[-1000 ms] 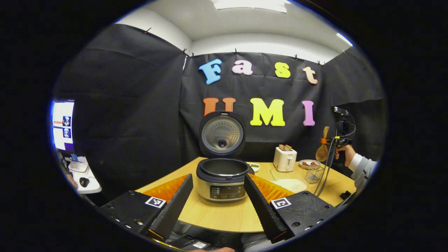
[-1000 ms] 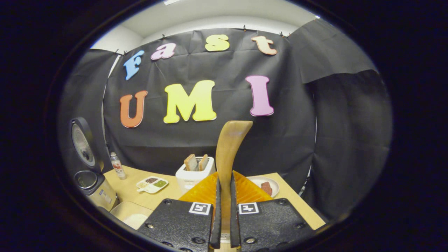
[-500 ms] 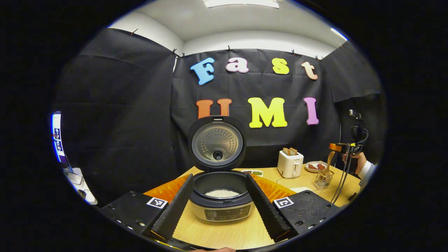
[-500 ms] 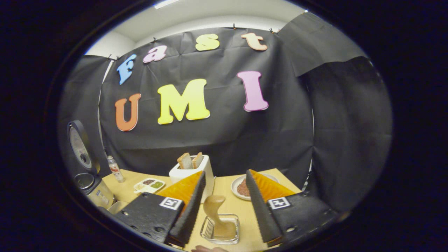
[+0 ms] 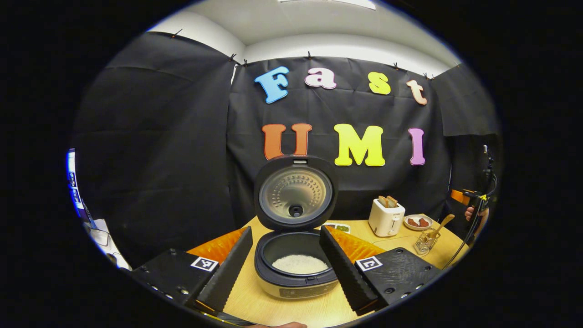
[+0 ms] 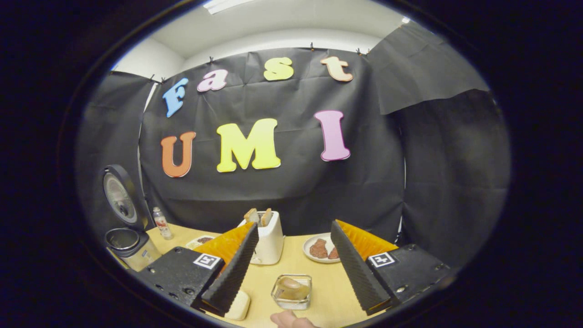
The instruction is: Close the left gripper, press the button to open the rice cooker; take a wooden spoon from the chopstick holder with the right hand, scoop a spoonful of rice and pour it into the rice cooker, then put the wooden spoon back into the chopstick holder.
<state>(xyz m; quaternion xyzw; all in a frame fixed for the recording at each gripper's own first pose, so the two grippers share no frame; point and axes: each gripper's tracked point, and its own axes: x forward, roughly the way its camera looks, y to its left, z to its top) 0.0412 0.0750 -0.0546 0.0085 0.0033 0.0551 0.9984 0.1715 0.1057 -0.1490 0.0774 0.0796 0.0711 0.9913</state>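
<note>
The rice cooker (image 5: 296,278) stands open on the wooden table, its lid (image 5: 295,193) upright and white rice (image 5: 299,264) in the pot. My left gripper (image 5: 286,232) is open, one finger on each side of the cooker, not touching it. At the right, the wooden spoon (image 5: 440,226) leans in the clear chopstick holder (image 5: 425,243). Farther right a hand holds my right gripper (image 5: 471,197). In the right gripper view my right gripper (image 6: 294,225) is open above the chopstick holder (image 6: 292,292), with the wooden spoon (image 6: 291,287) standing in it, end-on. The rice cooker (image 6: 130,246) is at the far left there.
A white toaster (image 6: 268,239) with bread stands behind the holder, a plate of meat (image 6: 321,248) to its right. A small bottle (image 6: 160,222) and a divided dish (image 6: 202,240) sit near the cooker. A white object (image 6: 239,306) lies under my finger. A hand (image 6: 289,319) shows at the bottom edge.
My right gripper opened, left the wooden spoon in the chopstick holder and drew back from it. My left gripper rose over the cooker, so the rice in the pot now shows.
</note>
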